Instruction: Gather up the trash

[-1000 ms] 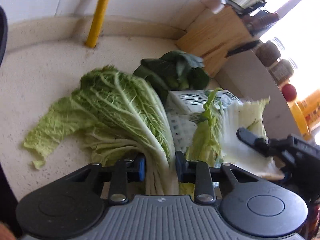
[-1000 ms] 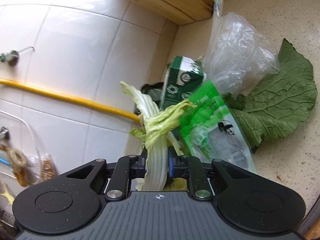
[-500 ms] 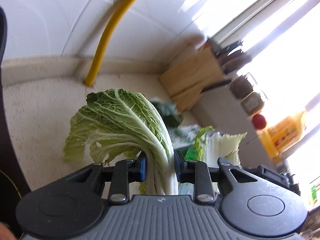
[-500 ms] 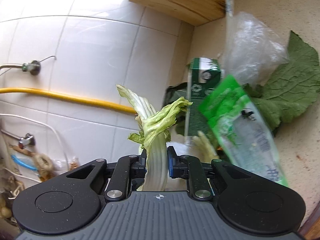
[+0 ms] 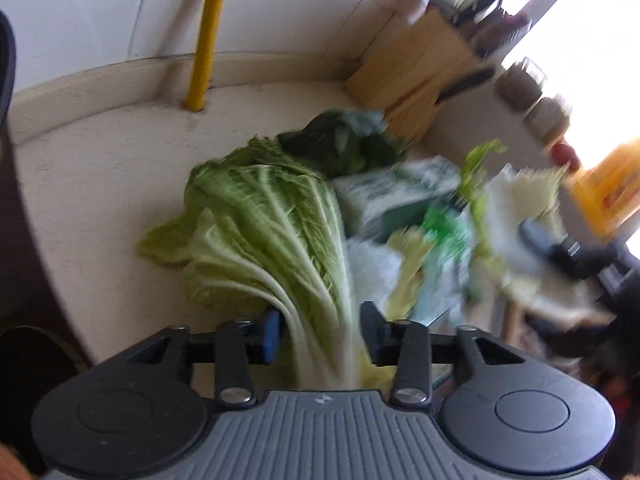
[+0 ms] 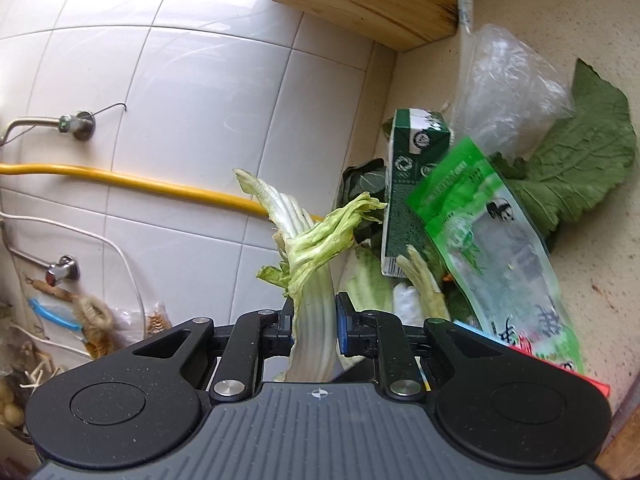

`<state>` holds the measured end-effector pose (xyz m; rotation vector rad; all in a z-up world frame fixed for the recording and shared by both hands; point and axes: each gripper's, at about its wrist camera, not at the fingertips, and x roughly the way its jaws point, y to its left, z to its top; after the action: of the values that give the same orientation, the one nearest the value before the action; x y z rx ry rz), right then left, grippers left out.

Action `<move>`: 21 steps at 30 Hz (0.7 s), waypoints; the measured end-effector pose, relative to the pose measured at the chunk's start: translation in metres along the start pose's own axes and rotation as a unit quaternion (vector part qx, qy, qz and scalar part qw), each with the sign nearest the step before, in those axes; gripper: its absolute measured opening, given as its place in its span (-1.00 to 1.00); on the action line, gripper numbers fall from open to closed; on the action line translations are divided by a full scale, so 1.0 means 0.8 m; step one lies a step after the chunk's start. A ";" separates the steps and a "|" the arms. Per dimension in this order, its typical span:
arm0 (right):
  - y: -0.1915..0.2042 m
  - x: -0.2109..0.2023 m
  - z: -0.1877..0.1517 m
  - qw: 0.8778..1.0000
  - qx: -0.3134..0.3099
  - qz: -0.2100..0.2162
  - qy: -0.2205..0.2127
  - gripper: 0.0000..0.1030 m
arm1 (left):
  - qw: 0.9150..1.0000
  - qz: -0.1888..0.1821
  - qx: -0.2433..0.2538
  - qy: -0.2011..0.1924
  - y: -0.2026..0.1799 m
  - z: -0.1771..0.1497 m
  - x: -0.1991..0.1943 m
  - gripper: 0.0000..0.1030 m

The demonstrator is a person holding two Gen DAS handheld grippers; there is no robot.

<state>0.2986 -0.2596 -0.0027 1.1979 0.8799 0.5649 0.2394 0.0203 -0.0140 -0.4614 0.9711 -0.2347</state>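
Little could be read. Round emblems were printed on the green carton point(image 6: 416, 184) ahead and right of the right gripper, their lettering too small to make out. Large Chinese characters and a panda picture were printed on the green plastic packet point(image 6: 492, 240) beside it, not clearly legible.

cabbage leaf point(image 5: 272, 236): broad, green, white stem between left fingers point(image 5: 270, 334) | wilted stalk point(image 6: 314, 280): pale, upright between right fingers point(image 6: 343, 330)
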 end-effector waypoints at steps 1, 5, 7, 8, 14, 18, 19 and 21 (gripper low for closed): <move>-0.001 0.000 -0.001 1.000 -0.001 0.000 0.002 -0.53 | 1.000 0.006 0.004 0.008 0.001 -0.004 -0.001 -0.07; -0.004 0.000 -0.006 1.000 0.000 0.009 0.009 -0.51 | 1.000 -0.008 -0.007 0.017 0.003 -0.013 -0.008 0.15; -0.005 0.002 -0.008 1.000 -0.001 0.010 0.014 -0.51 | 0.999 -0.025 -0.009 0.030 0.000 -0.016 0.001 -0.04; -0.004 0.003 -0.010 1.000 -0.003 0.009 0.016 -0.51 | 0.999 -0.030 -0.012 0.034 0.006 -0.023 -0.001 -0.24; 0.001 0.002 -0.013 1.000 -0.009 0.008 0.016 -0.51 | 0.999 -0.037 -0.003 -0.023 -0.007 -0.024 -0.030 -0.65; 0.003 -0.004 -0.009 1.000 -0.007 0.017 0.008 -0.51 | 0.995 -0.073 -0.030 -0.062 0.002 -0.005 -0.067 -0.74; 0.003 -0.006 -0.009 1.000 -0.008 0.020 0.006 -0.51 | 0.994 -0.080 -0.036 -0.071 0.004 -0.001 -0.074 -0.93; 0.005 -0.008 -0.008 1.000 -0.011 0.023 0.004 -0.51 | 0.991 -0.101 -0.049 -0.078 0.009 0.005 -0.083 -0.93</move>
<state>0.2902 -0.2598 0.0021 1.1990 0.8524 0.6144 0.2058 0.0538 0.0333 -0.6600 0.7844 -0.3295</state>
